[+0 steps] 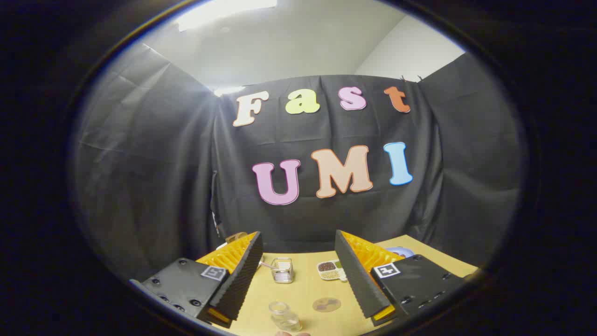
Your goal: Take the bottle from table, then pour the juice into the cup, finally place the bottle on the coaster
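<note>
I note the tongs spread wide and empty above the table, the clear bottle low between the fingers and the coaster just beside it, so a hurried descent could topple the bottle.

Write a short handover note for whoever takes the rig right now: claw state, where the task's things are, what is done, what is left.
Claw: open, fingers wide apart, holding nothing, above the wooden table.
Clear cup: on the table, between and just ahead of the fingers, looks empty.
Round coaster: flat on the table beside the cup, bare.
Beyond them: a small glass jar and a divided snack dish.
Done: nothing yet.
Left: find and grasp the bottle, pour juice into the cup, set the bottle on the coaster.
</note>
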The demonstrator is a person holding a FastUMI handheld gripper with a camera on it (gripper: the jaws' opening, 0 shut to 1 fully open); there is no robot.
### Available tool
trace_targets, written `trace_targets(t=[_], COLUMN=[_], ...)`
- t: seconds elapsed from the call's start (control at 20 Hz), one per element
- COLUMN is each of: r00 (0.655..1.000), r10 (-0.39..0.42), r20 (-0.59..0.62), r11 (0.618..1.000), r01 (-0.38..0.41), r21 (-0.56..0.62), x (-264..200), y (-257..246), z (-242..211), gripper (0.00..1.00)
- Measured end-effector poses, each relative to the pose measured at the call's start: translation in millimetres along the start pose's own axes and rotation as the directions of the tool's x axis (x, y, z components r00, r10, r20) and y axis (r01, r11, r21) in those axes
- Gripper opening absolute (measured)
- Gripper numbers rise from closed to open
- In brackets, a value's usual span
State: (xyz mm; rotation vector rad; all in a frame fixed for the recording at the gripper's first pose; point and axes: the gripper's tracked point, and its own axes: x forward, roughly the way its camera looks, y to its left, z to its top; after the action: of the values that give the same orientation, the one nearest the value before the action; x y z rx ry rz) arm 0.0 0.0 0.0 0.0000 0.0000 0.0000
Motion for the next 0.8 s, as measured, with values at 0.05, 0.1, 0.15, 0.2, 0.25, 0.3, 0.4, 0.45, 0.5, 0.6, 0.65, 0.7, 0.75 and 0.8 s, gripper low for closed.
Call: trace_targets(t=[0.05,0.1,0.15,0.2,0.25,0.3,0.4,0.45,0.5,0.6,0.65,0.7,0.75,0.8], r00=[1.000,1.000,1.000,1.000,1.000,1.000,0.999,0.999,0.999,0.999,0.999,0.999,0.999,0.999], r10=[0.002,0.004,0.005,0.009,0.011,0.014,0.021,0.025,0.027,0.027,0.024,0.021,0.018,0.015], r20=[-0.003,-0.008,-0.012,-0.018,-0.023,-0.025,-0.027,-0.029,-0.029,-0.028,-0.028,-0.029,-0.034,-0.039], r11=[1.000,1.000,1.000,1.000,1.000,1.000,1.000,1.000,1.000,1.000,1.000,1.000,1.000,1.000], r01=[-0.002,-0.004,-0.005,-0.009,-0.011,-0.015,-0.022,-0.025,-0.028,-0.027,-0.025,-0.021,-0.018,-0.016], r21=[-0.002,-0.003,-0.005,-0.007,-0.010,-0.012,-0.014,-0.013,-0.013,-0.015,-0.015,-0.013,-0.011,-0.010], x=[0.1,-1.5,-1.7,-1.7,-2.9,-3.0,-1.7,-2.9,-3.8,-4.8,-5.3,-5.4,-6.3,-7.8], y=[1.5,1.7,2.1,3.5,5.3,6.7,10.3,10.3,11.3,12.5,12.1,11.4,11.1,11.3], z=[-1.3,-2.8,-5.2,-7.2,-9.2,-9.5,-10.2,-12.3,-11.7,-11.7,-12.7,-13.0,-16.6,-20.5], gripper=[0.98,0.98,0.98,0.98,0.98,0.98,0.98,0.98,0.98,0.98,0.98,0.98,0.98,0.98])
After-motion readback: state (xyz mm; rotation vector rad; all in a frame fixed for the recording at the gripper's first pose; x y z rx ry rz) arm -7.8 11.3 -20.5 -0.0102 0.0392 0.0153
